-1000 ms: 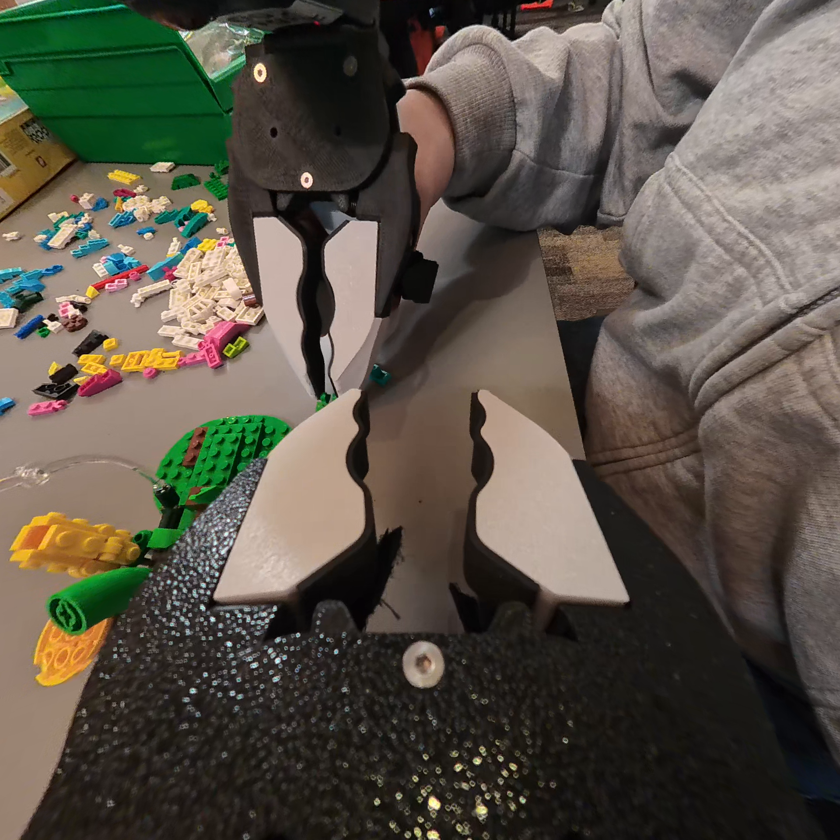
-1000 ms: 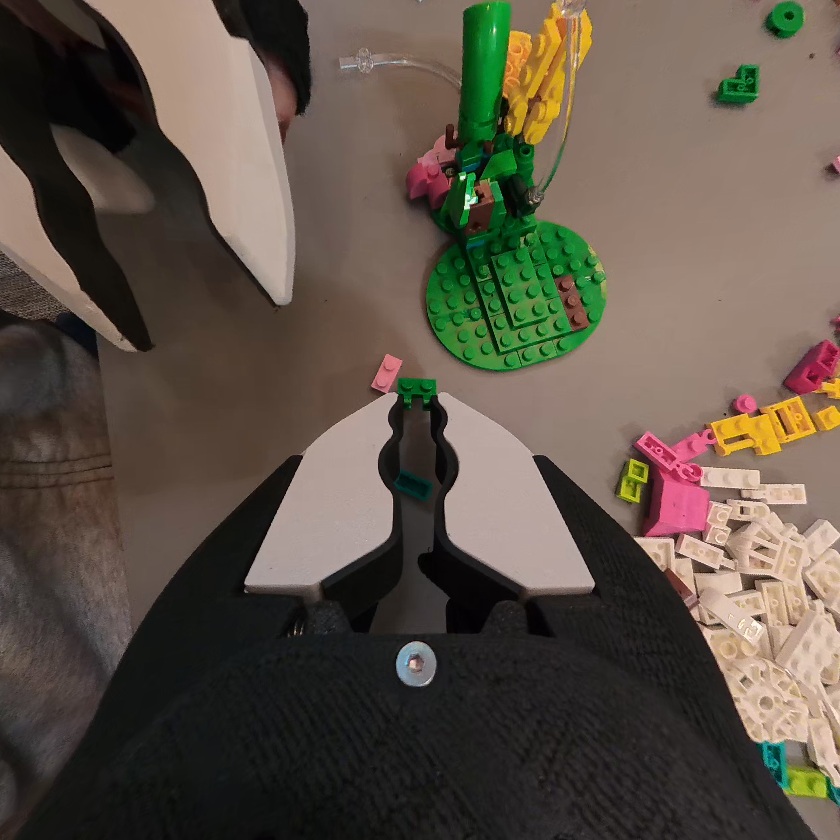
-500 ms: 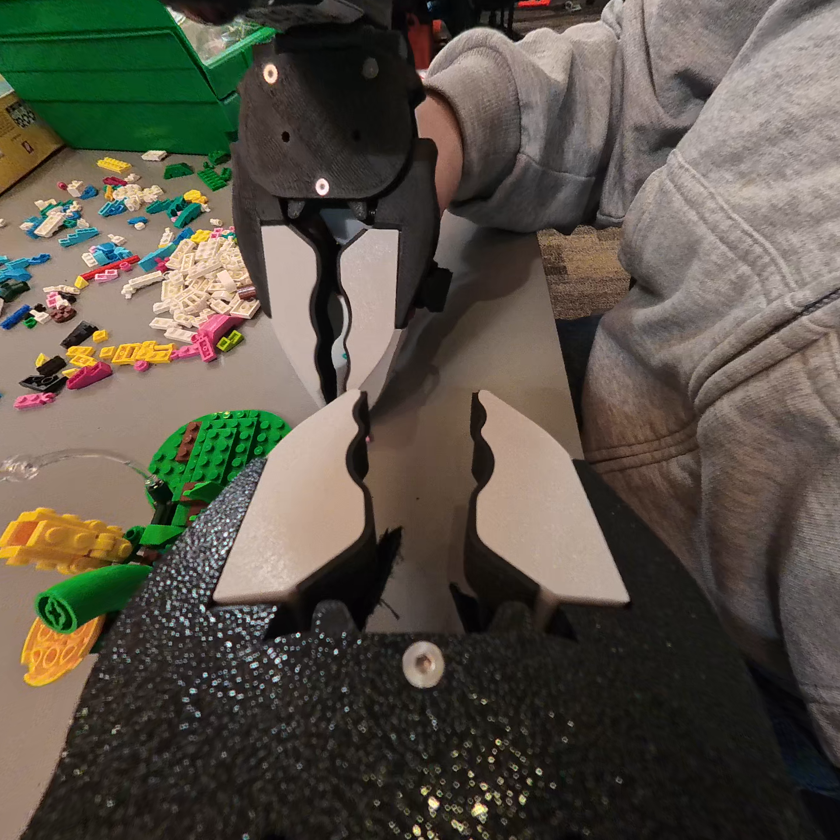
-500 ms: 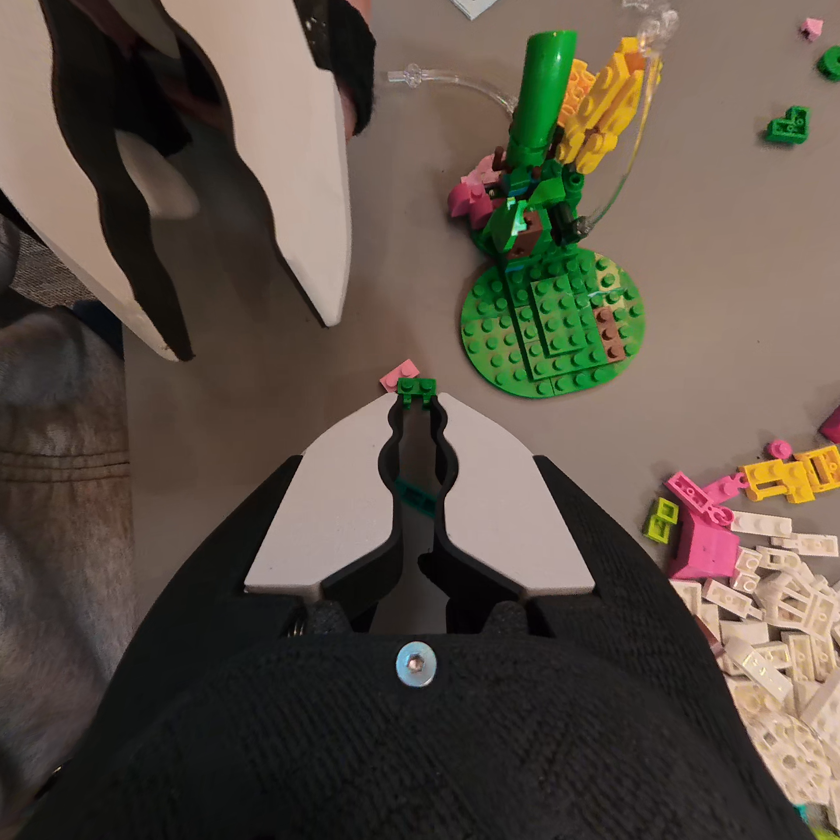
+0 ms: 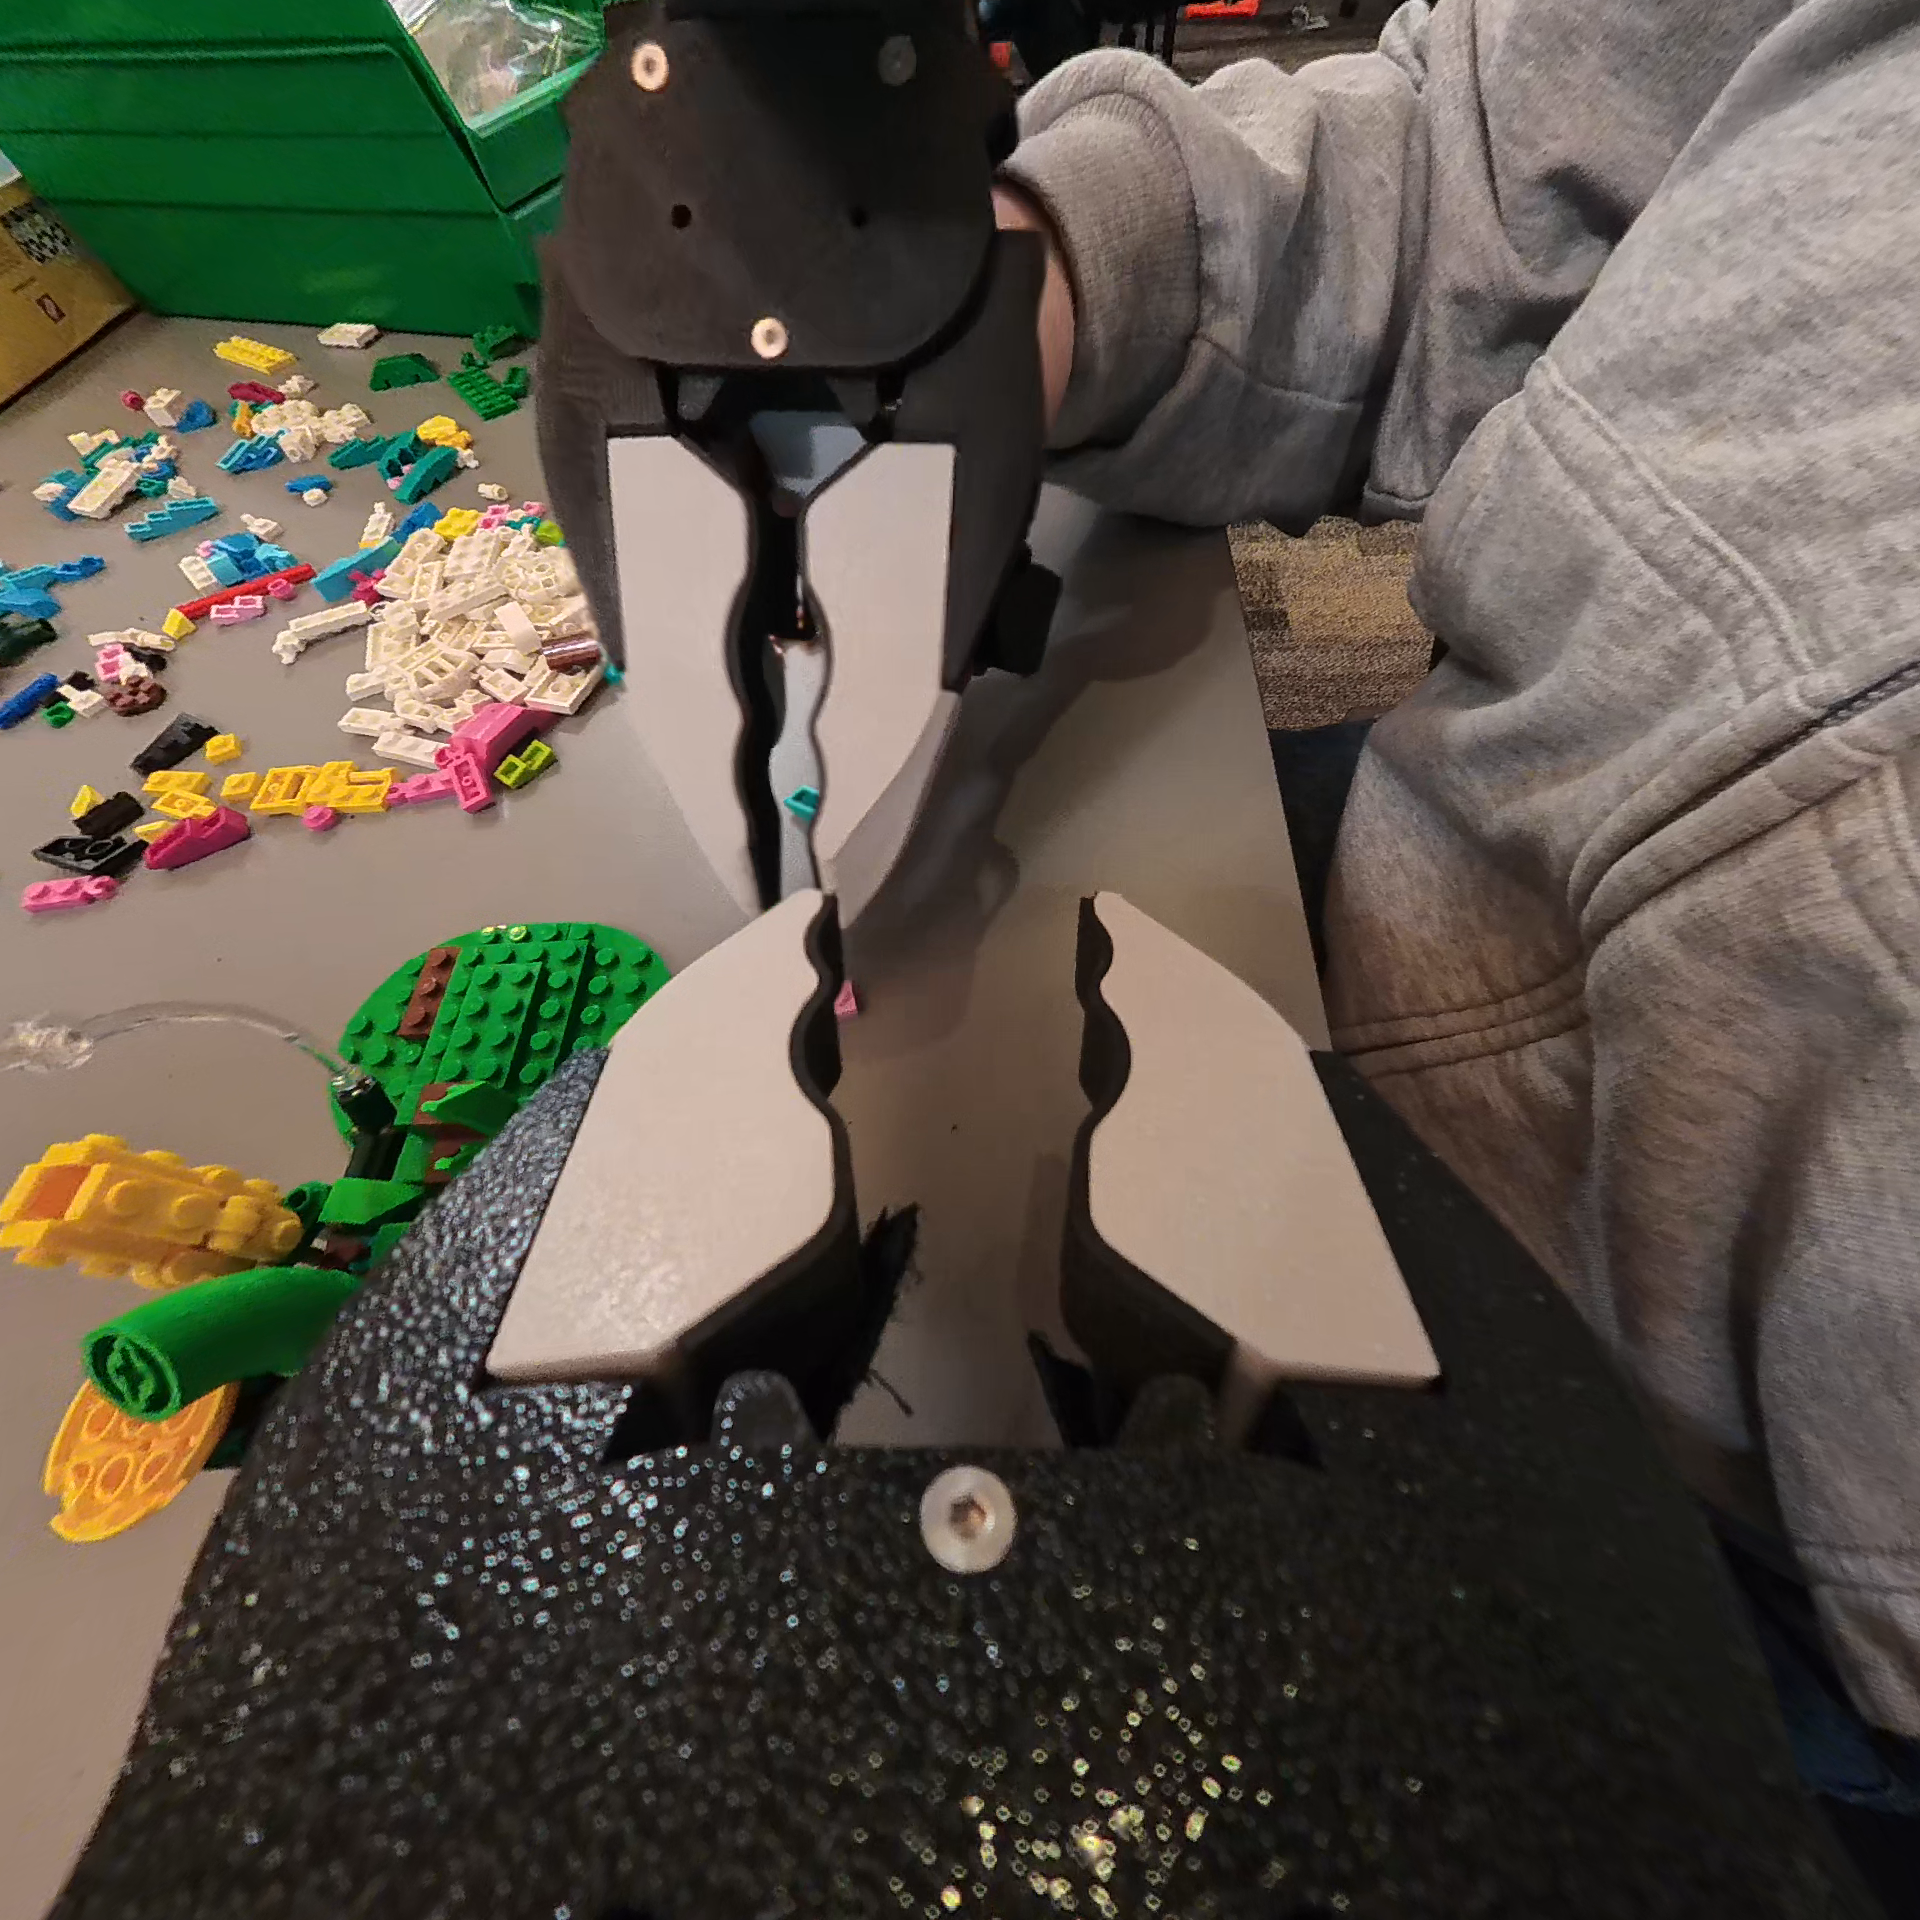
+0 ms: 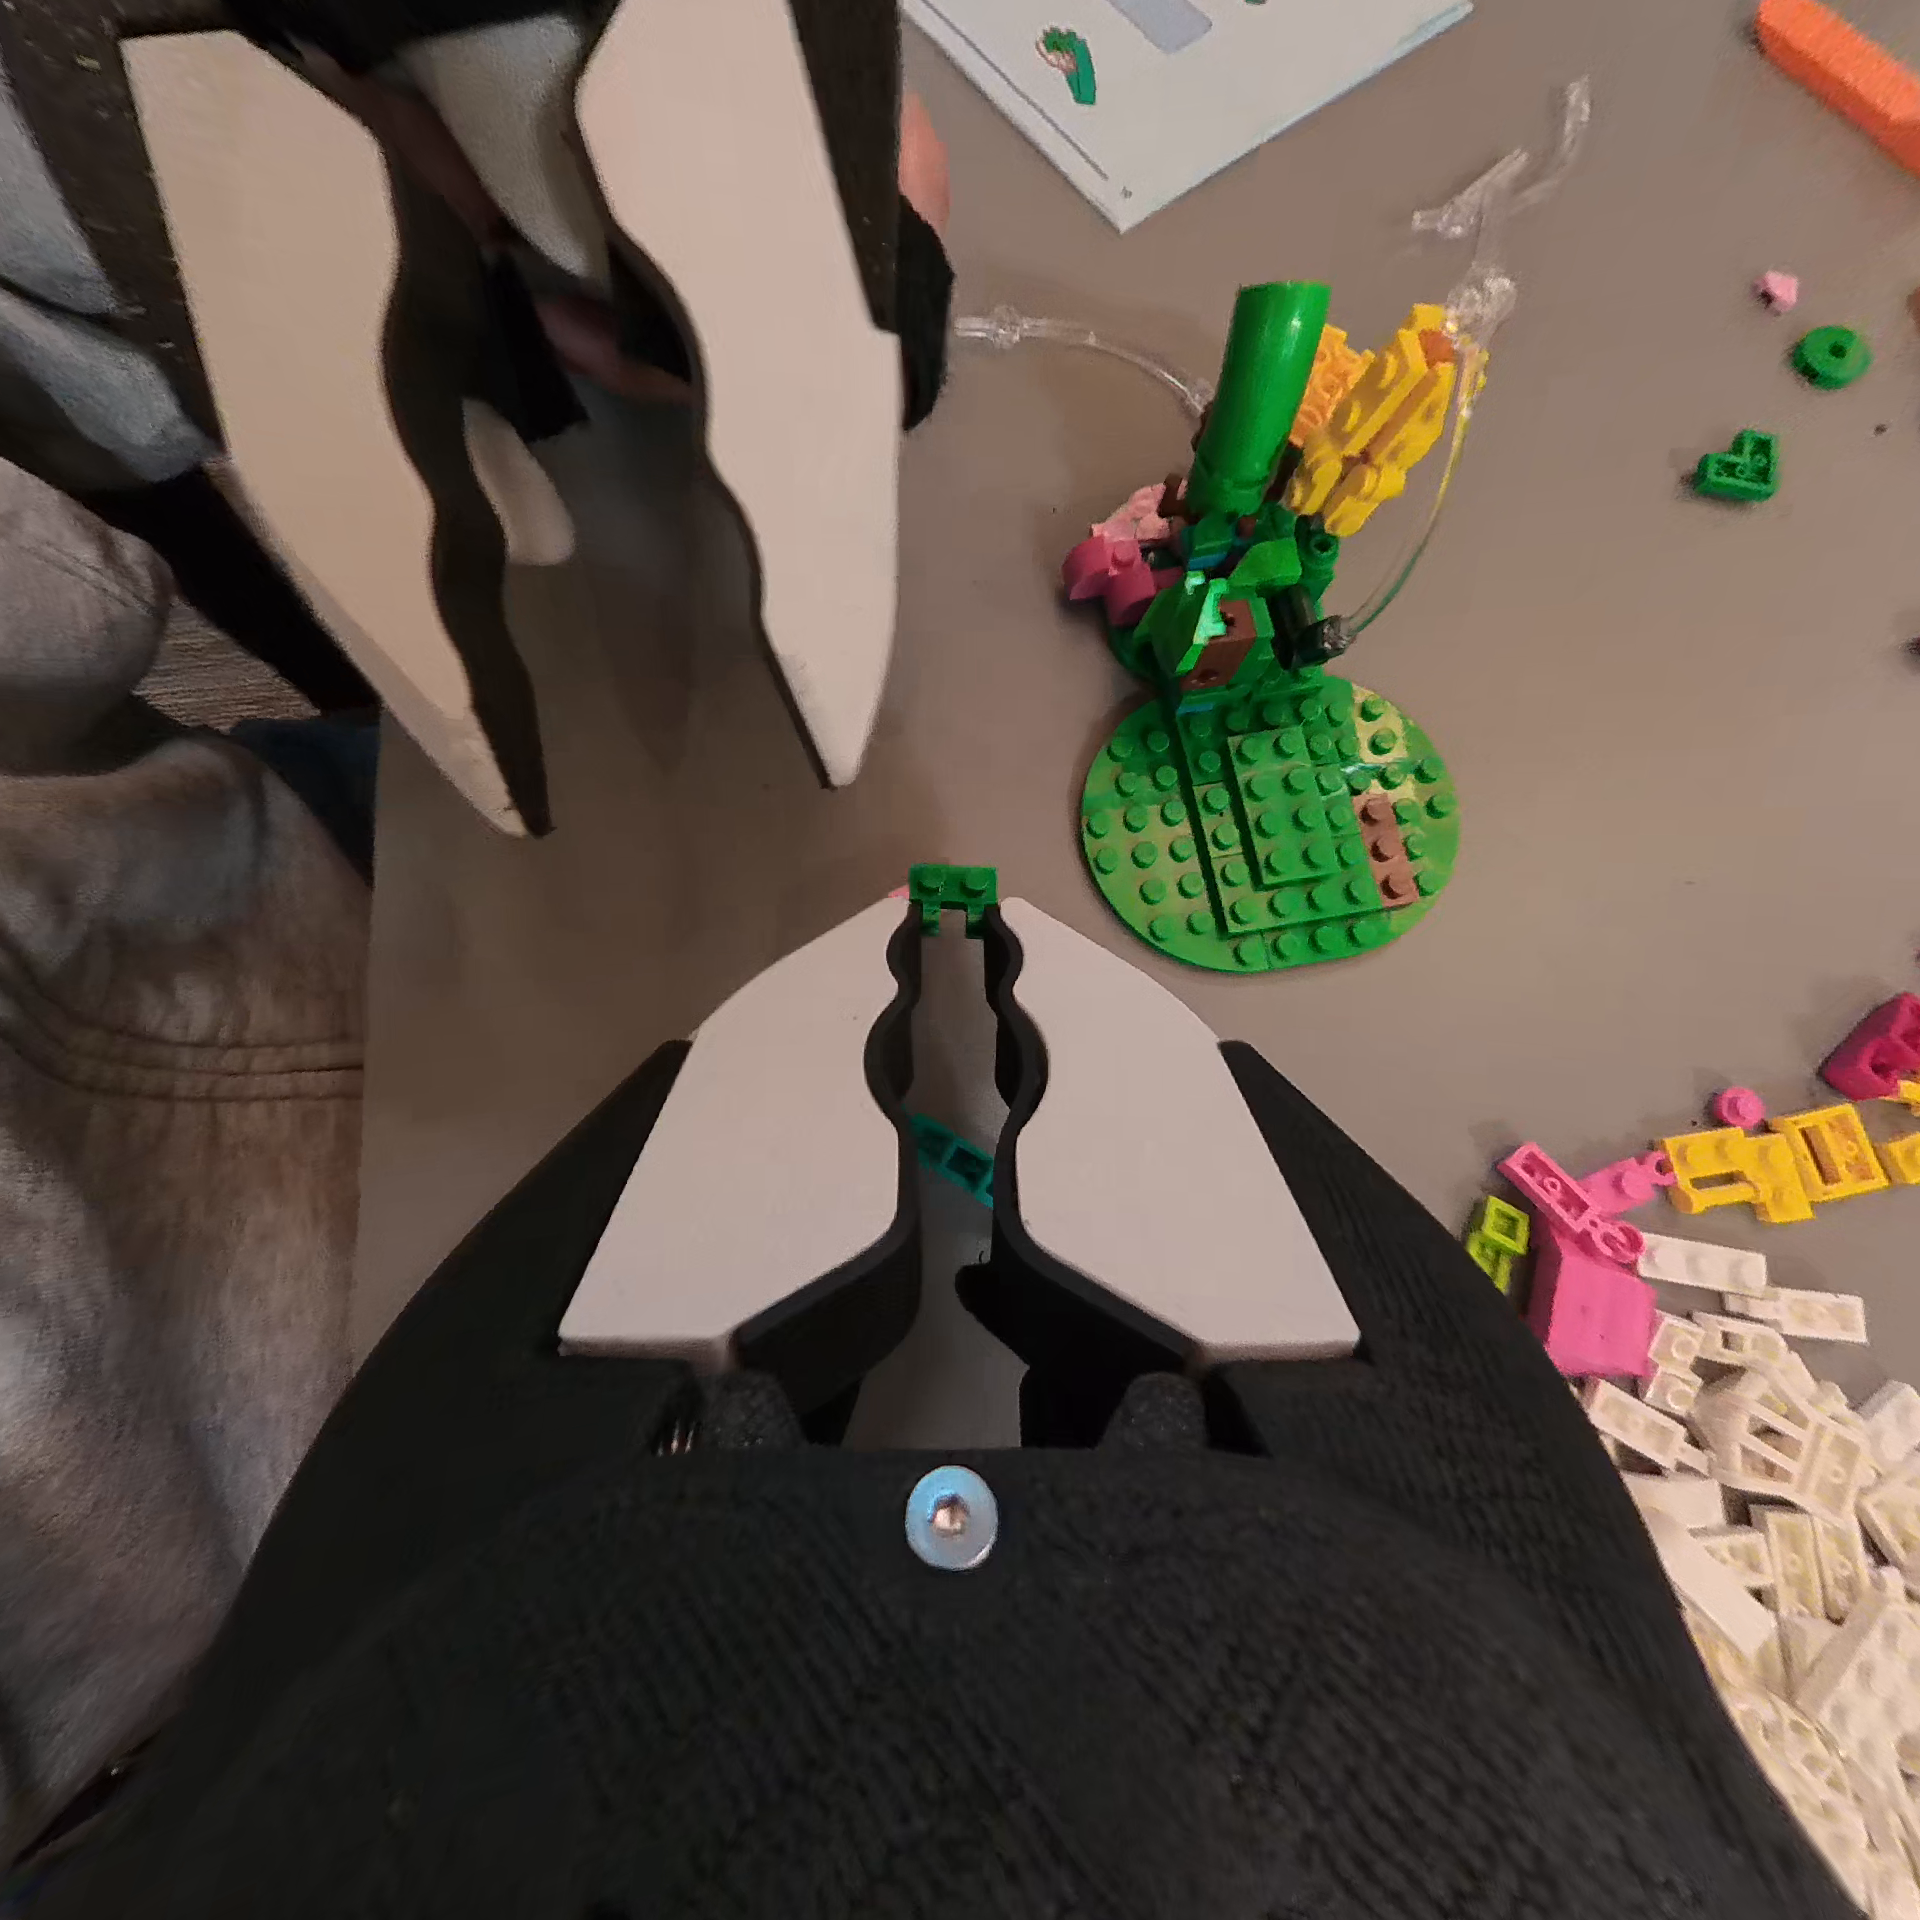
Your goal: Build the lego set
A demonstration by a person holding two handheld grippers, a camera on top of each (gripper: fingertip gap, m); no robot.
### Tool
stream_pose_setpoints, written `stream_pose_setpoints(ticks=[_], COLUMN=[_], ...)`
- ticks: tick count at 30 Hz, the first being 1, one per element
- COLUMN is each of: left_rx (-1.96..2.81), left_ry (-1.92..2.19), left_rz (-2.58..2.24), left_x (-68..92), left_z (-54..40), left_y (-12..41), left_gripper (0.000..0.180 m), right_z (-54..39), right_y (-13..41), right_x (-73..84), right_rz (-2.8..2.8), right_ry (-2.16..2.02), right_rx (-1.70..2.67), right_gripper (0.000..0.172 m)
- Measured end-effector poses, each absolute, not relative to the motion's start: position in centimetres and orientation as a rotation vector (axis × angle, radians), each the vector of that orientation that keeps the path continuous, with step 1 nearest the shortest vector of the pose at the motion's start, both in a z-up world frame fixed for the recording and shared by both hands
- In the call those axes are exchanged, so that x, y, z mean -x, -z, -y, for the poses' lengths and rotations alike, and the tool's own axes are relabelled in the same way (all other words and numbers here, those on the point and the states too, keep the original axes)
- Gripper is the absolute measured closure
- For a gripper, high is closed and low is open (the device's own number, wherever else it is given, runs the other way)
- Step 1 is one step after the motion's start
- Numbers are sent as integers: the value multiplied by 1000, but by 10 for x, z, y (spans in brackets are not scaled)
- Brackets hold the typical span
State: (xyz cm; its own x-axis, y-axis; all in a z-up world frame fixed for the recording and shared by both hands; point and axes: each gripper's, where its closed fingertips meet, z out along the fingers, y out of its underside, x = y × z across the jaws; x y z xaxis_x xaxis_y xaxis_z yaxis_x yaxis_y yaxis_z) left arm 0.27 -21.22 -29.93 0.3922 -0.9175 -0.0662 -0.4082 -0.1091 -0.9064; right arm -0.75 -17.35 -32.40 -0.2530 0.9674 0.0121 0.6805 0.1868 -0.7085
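The right tongs (image 6: 952, 909) point down at the grey table (image 6: 1558, 831), tips nearly closed and pinching a small green plate brick (image 6: 952, 894), with the green round model (image 6: 1268, 831) at two o'clock. The left tongs (image 5: 956, 914) lie level, wide apart and bare, facing them from eleven o'clock in the right wrist view; a grey sleeve (image 5: 1351, 312) reaches in behind the right tongs.

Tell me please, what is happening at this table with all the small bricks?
A person in a grey sweatshirt holds a two-finger tool in each hand over a grey table. The right tool pinches a small green brick at its fingertips. The left tool is open and empty, facing it. Beside them stands a half-built model on a round green base, and loose white bricks and coloured ones lie about.
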Motion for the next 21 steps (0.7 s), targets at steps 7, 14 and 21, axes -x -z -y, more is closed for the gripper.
stream_pose_setpoints(ticks=[7,14,21], left_rx=[1707,1719,1731], left_ry=[736,751,757], left_rz=[-1145,-1136,-1143], left_x=[-1,0,0], left_z=[215,215,215], left_y=[293,295,298], left_gripper=[134,134,132], right_z=[194,210,215], right_y=[334,337,342], right_x=[5,7,9], right_rz=[2143,2199,2219], right_ry=[-798,-810,-785], right_rx=[1444,1363,1313], right_gripper=[162,162,161])
